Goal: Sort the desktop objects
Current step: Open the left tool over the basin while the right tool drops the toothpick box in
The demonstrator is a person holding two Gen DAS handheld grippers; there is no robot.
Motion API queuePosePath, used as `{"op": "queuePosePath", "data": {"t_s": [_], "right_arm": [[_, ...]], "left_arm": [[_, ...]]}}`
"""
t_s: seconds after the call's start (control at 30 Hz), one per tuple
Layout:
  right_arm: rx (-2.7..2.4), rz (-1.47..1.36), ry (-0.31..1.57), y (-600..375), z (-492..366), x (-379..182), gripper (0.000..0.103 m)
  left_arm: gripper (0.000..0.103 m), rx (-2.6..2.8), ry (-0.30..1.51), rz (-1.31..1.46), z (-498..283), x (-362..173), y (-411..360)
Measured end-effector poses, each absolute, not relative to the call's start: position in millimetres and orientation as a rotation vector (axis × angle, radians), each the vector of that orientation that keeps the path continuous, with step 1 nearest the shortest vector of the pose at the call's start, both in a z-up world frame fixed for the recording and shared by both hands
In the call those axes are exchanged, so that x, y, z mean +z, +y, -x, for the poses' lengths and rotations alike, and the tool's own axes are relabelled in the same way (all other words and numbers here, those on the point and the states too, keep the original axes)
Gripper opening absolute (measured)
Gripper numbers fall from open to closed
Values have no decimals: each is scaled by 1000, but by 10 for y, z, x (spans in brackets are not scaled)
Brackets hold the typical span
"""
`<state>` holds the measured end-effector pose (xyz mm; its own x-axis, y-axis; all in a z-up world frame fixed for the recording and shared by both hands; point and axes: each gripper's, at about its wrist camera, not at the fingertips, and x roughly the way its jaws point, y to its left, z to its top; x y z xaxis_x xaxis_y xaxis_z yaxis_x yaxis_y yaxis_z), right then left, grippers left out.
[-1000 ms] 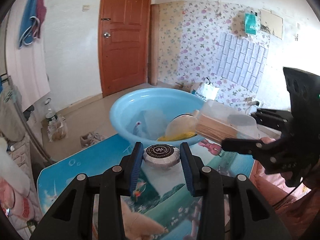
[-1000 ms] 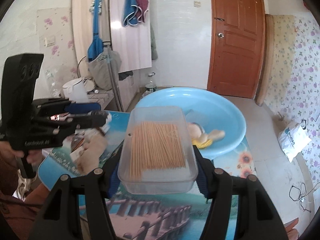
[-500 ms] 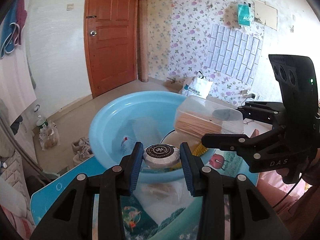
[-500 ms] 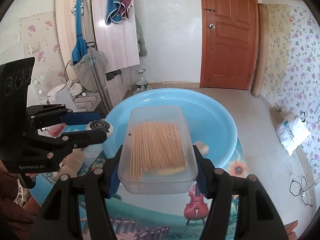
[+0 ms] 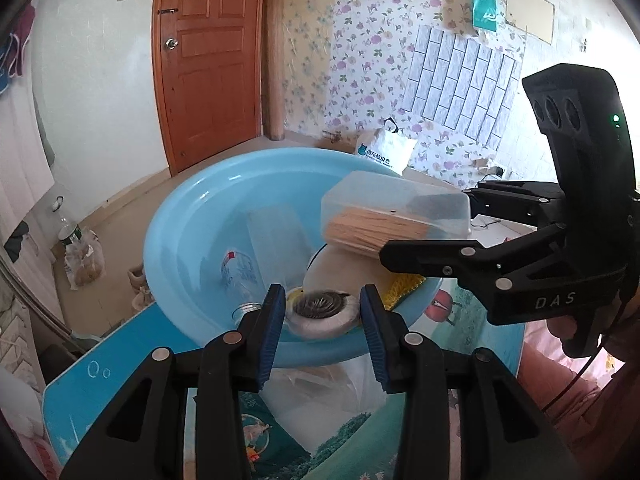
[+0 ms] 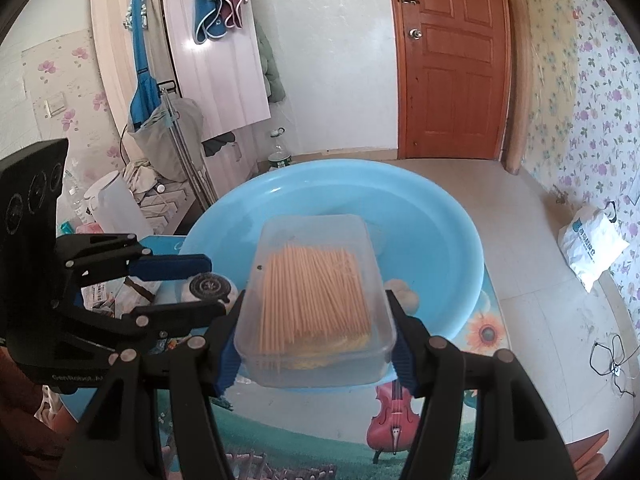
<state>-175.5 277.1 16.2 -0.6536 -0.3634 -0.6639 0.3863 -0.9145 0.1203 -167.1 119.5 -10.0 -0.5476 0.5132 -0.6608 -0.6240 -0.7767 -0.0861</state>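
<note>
A light blue basin (image 5: pixel 192 220) stands on the picture-printed table; it also shows in the right wrist view (image 6: pixel 452 240). My left gripper (image 5: pixel 323 312) is open over the basin's near rim, and a round white tin with a dark lid (image 5: pixel 323 311) sits blurred between its fingers, not touching the pads; the tin also shows in the right wrist view (image 6: pixel 208 285). My right gripper (image 6: pixel 316 332) is shut on a clear box of toothpicks (image 6: pixel 316 300) held above the basin; that box also shows in the left wrist view (image 5: pixel 394 216).
In the basin lie a clear bottle (image 5: pixel 240 272), a pale round bowl-like thing (image 5: pixel 340 268) and something yellow (image 5: pixel 404 282). Crumpled clear plastic (image 5: pixel 332 392) lies on the table before the basin. A wooden door (image 6: pixel 452 64) and a white shopping bag (image 6: pixel 592 244) are beyond.
Both grippers have moved forward over the basin. My left jaws have spread wider and the tin looks loose and blurred between them. The toothpick box stays gripped.
</note>
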Motion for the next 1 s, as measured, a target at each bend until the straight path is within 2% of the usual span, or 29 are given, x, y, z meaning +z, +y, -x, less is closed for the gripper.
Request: {"op": "queuePosePath", "data": {"t_s": [0.1,0.73,0.87,1.0], "right_arm": [[-2531,-1014,40,2763,1758,135,61],[-2553,-1001,2,2712,1880,167,61],[-2582,-971,-2,2727,1877,255,62],[-2595,-964,-14,2759,1849,289,70]], "left_arm": [[41,2301,212,917,1660,-108,1192],[84,2338,189,904,1563,-66,1043],[88,2359,183,911,1542,-65,985],[89,2377,167,917,1522,-62,914]]}}
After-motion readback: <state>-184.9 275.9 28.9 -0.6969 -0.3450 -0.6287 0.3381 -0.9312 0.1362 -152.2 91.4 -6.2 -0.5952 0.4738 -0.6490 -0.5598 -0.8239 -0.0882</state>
